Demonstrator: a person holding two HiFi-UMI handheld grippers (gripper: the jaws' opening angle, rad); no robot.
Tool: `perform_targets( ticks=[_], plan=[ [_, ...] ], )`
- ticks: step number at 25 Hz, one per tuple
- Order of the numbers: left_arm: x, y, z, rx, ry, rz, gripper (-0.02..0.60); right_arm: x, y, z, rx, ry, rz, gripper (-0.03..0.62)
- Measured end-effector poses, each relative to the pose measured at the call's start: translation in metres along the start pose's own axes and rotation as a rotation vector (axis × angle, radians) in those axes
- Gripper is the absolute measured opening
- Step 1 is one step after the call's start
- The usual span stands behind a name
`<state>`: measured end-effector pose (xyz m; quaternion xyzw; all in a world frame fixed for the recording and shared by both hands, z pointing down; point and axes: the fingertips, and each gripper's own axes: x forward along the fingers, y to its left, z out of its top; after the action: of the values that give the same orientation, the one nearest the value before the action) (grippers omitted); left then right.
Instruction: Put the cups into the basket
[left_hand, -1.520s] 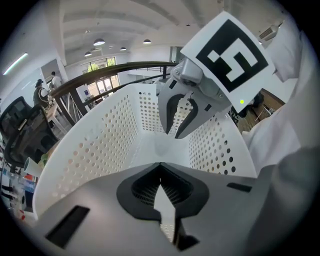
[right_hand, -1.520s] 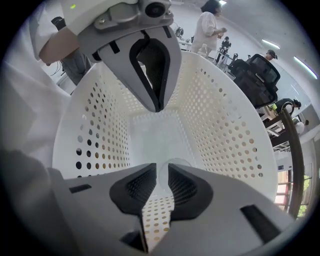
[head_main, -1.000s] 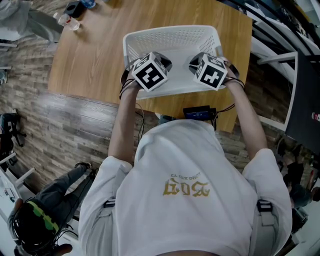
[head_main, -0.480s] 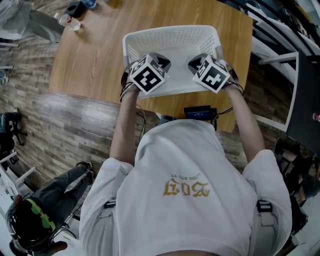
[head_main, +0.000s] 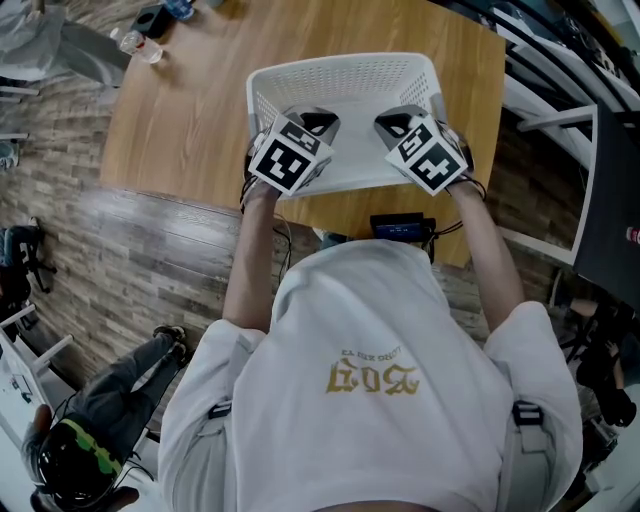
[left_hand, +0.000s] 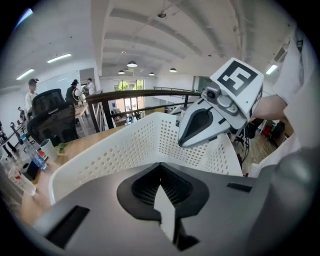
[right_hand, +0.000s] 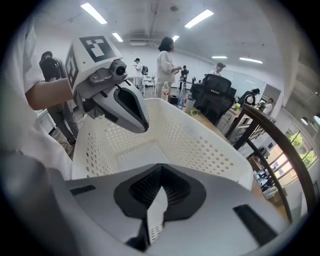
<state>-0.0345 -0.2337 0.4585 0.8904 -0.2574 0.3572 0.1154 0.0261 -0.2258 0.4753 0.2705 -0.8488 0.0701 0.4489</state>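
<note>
Basket (head_main: 345, 72) at near edge of wooden table (head_main: 190, 110); plank floor (head_main: 120, 235), office chairs (left_hand: 50, 120).

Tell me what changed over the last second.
The left gripper and the right gripper drew back slightly toward the person, the left one also shifting outward. Nothing was taken or released: both sets of tongs stay shut on the near wall of the white basket. The basket sits in the same spot on the wooden table, and no cup shows in it.
</note>
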Motion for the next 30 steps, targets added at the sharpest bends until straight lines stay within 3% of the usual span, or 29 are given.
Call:
perform_targets(
  ticks=[7, 12, 19, 23, 30],
  plan=[
    [-0.024, 0.013, 0.023, -0.061, -0.179, 0.091, 0.008, -0.015, -0.003, 0.011, 0.082, -0.094, -0.072, 0.009],
    [-0.041, 0.017, 0.034, -0.091, -0.277, 0.147, 0.008, -0.021, 0.001, 0.018, 0.134, -0.160, -0.077, 0.009],
    [-0.059, 0.005, 0.045, -0.096, -0.367, 0.152, 0.008, -0.039, -0.010, 0.031, 0.245, -0.300, -0.181, 0.009],
    [-0.083, 0.003, 0.047, -0.078, -0.441, 0.218, 0.008, -0.061, -0.006, 0.047, 0.246, -0.400, -0.236, 0.009],
    [-0.122, 0.016, 0.052, -0.146, -0.603, 0.353, 0.008, -0.099, -0.007, 0.069, 0.280, -0.577, -0.302, 0.009]
  ],
)
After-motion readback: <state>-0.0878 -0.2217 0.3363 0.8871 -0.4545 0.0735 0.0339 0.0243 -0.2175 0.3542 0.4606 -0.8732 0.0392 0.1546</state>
